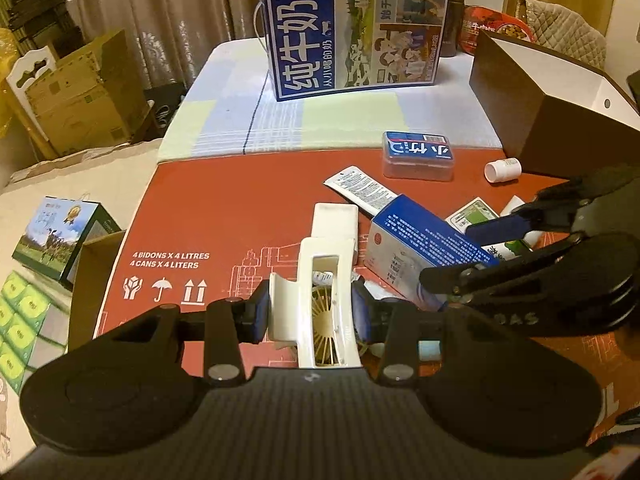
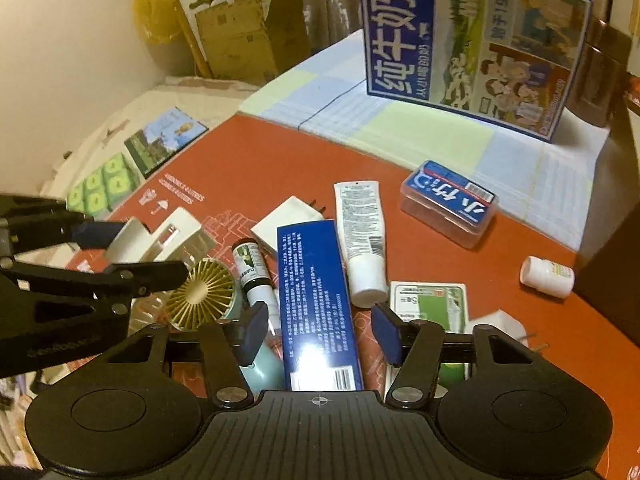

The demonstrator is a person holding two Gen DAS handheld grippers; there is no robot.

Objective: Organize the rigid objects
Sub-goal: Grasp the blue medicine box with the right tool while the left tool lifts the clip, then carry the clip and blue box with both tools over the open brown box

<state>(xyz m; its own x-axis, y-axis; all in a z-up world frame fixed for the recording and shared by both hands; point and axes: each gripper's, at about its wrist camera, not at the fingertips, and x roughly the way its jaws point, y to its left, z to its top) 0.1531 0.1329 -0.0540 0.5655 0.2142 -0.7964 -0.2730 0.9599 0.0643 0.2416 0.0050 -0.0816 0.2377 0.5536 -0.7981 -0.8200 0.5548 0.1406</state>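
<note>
Left wrist view: left gripper (image 1: 310, 312) clamped on a white stand (image 1: 320, 280), pads pressing both sides, held above the small fan (image 2: 204, 294). Right gripper (image 2: 320, 334) partly open, straddling the long blue box (image 2: 316, 300), pads not touching it. Clear plastic case (image 2: 450, 204) lies shut near the red cardboard's (image 1: 240, 200) far edge, blue-labelled contents inside. Brown box (image 1: 560, 120) at the right edge, inside hidden.

The left hand-held gripper (image 1: 312, 312) clamps a white stand (image 1: 320, 280) above the red cardboard (image 1: 240, 208).
</note>
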